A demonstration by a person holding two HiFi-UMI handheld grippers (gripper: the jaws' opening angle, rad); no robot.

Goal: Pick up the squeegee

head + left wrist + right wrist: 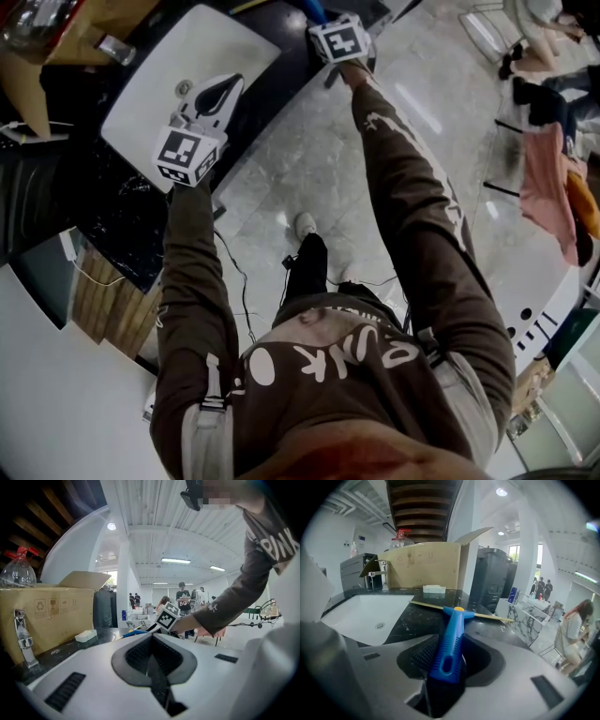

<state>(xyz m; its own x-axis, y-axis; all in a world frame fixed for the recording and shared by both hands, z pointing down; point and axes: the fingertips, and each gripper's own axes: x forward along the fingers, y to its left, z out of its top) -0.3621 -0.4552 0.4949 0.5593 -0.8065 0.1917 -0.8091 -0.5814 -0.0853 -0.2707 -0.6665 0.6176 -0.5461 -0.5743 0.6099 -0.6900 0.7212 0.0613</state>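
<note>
The squeegee (449, 644) has a blue ribbed handle and a long yellowish blade (487, 616) that lies across the black stone counter (417, 620). My right gripper (452, 639) is shut on the handle, which runs lengthwise between its jaws. In the head view that gripper (336, 28) is at the counter's far edge, with a bit of blue squeegee (315, 9) beyond it. My left gripper (223, 91) hovers over the white sink (155, 80), jaws together and holding nothing. In the left gripper view its closed tips (152, 638) point toward the right gripper's marker cube (167, 616).
A chrome faucet (21, 635) stands behind the sink in front of a large cardboard box (54, 613) topped by a spray bottle (18, 569). A small white block (434, 588) lies on the counter. Cables (239, 281) trail on the marble floor; people stand far behind.
</note>
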